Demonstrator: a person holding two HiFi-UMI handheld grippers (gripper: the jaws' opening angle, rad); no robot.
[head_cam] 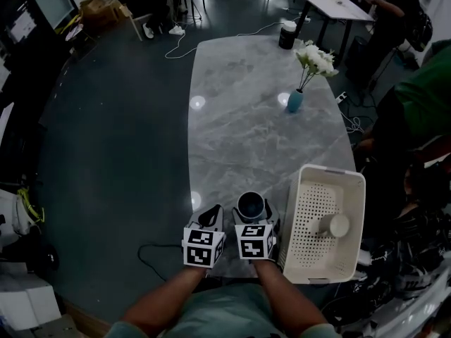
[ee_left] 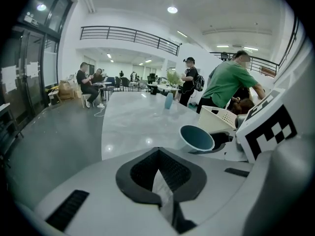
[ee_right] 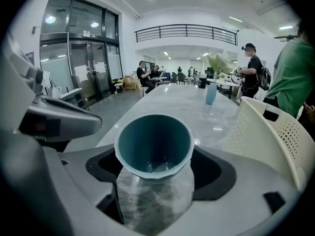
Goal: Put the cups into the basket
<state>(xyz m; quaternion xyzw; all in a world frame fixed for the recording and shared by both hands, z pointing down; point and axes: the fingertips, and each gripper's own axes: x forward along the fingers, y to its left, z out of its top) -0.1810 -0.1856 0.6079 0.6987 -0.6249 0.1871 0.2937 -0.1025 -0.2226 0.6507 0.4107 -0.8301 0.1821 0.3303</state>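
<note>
A blue cup (head_cam: 251, 204) stands upright on the grey marble table (head_cam: 232, 118) near its front edge. My right gripper (head_cam: 252, 211) is open, with one jaw on each side of the cup and small gaps between the pads and the cup (ee_right: 153, 141). Just right of it is the white perforated basket (head_cam: 352, 182), and a white cup (head_cam: 332, 225) lies on its side inside. My left gripper (head_cam: 211, 215) is shut and empty, close to the left of the blue cup (ee_left: 197, 138).
A blue vase with white flowers (head_cam: 296, 101) stands mid-table and a black canister (head_cam: 287, 36) stands at the far end. A person in green (head_cam: 416, 97) is at the table's right side, close to the basket. A cable (head_cam: 151, 255) lies on the floor at the left.
</note>
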